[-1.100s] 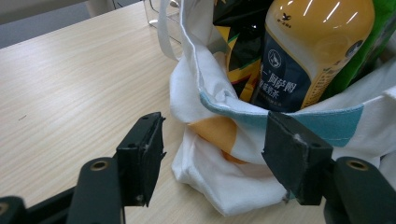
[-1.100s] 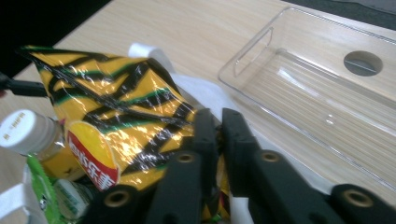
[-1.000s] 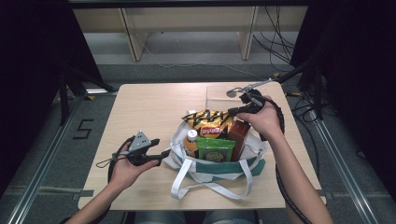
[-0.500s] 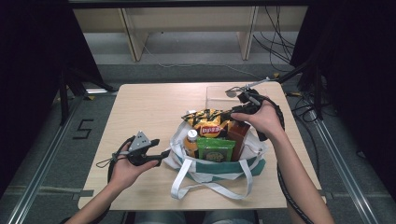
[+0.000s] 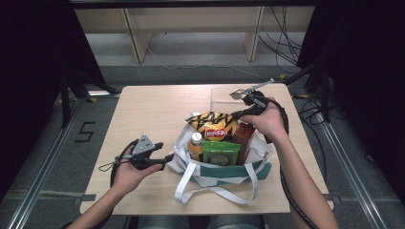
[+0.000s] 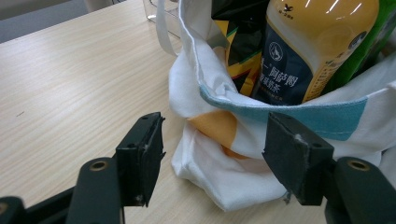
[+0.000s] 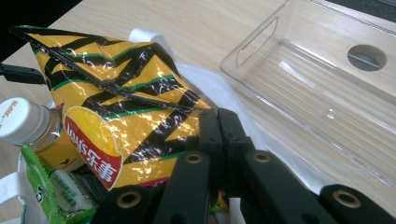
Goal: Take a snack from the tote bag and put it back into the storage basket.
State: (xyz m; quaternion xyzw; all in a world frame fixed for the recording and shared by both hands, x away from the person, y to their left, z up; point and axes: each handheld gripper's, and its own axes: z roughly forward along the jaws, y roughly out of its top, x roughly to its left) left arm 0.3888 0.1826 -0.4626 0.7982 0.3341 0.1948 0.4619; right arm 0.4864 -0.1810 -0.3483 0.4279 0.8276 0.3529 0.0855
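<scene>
Pale wood-grain surface (image 5: 153, 114), carrying a white tote bag (image 5: 217, 167) with a teal band near the front edge. Just behind the bag: clear plastic bin (image 7: 322, 88), open side up. Inside the bag, packed upright — yellow-and-black chip bag (image 7: 116, 121) at the rear, brown carton (image 5: 243, 136) beside it, green snack packet (image 5: 219, 152) at the front, white-capped bottle (image 6: 303, 51) of yellow drink on the left side.

Right hand-held gripper (image 7: 219, 140): jaws pressed together, just closed after a brief opening; clamped on the lower corner of the chip bag at the bag's rear right, though whether foil sits between the pads cannot be told for certain.

Left hand-held gripper (image 6: 212, 163): jaws spread wide, low over the surface at the tote's left side, with the bag's white cloth between them — pads not pressing on it.
</scene>
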